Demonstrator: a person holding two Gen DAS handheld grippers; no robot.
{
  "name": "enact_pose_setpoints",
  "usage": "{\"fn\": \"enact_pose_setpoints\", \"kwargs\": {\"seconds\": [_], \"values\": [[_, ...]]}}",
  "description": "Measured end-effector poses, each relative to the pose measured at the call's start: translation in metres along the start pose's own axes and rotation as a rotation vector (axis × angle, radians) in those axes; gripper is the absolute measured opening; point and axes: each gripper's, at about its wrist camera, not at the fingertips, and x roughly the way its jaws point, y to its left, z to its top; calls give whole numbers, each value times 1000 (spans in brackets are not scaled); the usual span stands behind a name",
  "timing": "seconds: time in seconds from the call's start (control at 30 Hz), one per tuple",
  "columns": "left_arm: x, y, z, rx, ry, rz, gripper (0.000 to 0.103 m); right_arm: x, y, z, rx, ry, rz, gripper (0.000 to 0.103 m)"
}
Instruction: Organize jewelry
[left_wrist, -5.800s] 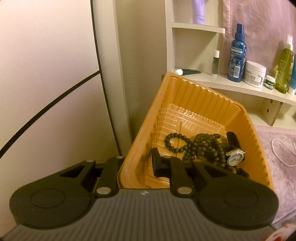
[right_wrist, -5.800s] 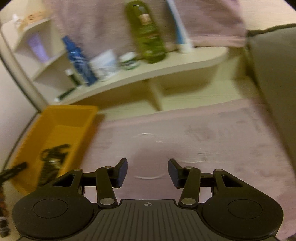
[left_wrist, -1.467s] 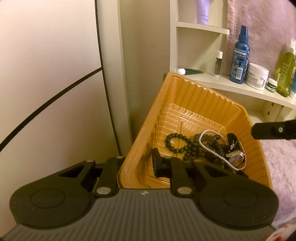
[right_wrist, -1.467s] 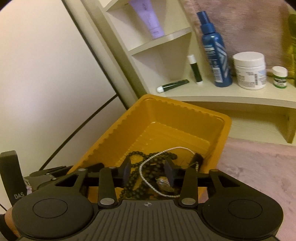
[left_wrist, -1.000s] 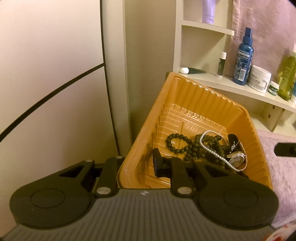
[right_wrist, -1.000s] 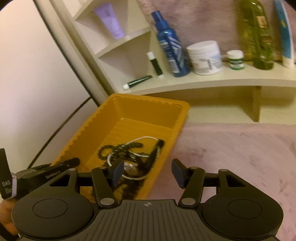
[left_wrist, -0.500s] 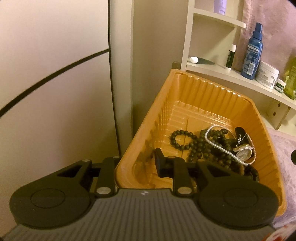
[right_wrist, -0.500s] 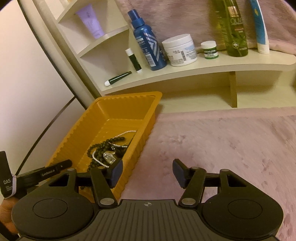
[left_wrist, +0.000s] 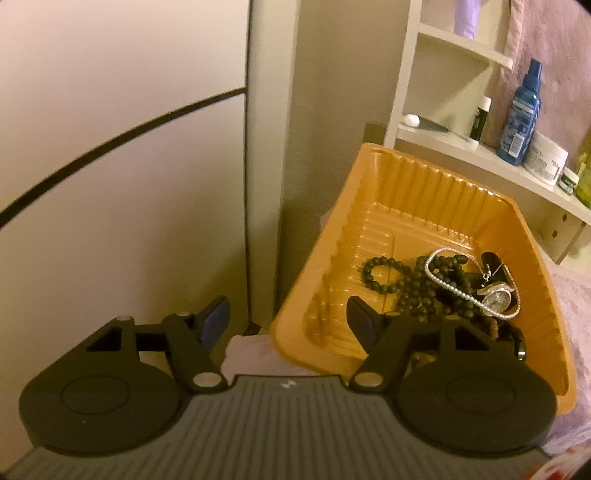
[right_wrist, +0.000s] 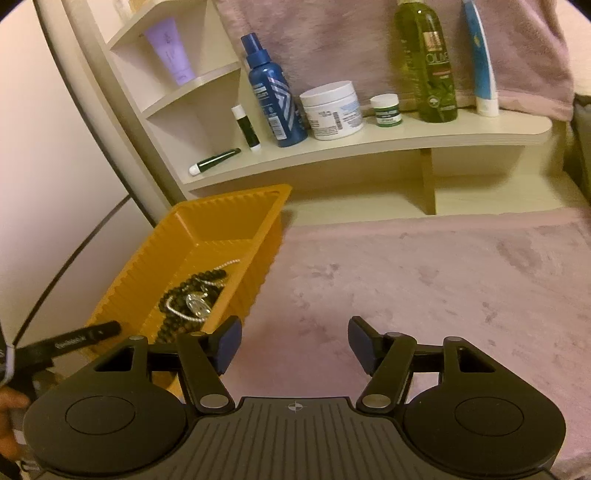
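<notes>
The left gripper (left_wrist: 288, 317) has just been opening and its jaws stand wide, holding nothing; the near corner of the orange tray (left_wrist: 417, 177) lies between them; the tray sits at two o'clock, and in it are the black bead bracelets (left_wrist: 402, 284), the pearl strand (left_wrist: 454, 288) and the watch (left_wrist: 496, 297); the right gripper (right_wrist: 293, 341) has also been opening wider, empty, over the pink cloth (right_wrist: 443, 280); there the tray is at ten o'clock.

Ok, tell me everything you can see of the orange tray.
The orange tray is a thin, glossy rectangular tub, seemingly moulded plastic, with ribbed walls and a stepped floor. It sits upright on the pink plush cover, below the shelf. Piled at one end are dark bead strands, a pearl string and a watch. Neither pair of tongs touches it.
</notes>
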Motion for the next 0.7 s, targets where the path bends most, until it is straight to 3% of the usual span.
{"fn": "enact_pose_setpoints", "kwargs": {"seconds": [0.27, 0.43, 0.57, 0.7], "values": [[-49, -9, 5, 79, -43, -7, 68, -35, 3, -13, -76, -45, -91, 64], [-78, -43, 5, 156, -21, -89, 68, -64, -2, -21, -69, -66, -121, 64], [-94, -76, 0, 197, 10, -167, 68, -82, -5, -24, -72, -58, -198, 64], [-107, -107, -9, 237, 45, -244, 68, -99, -16, -29, -23, -28, -190, 64]]}}
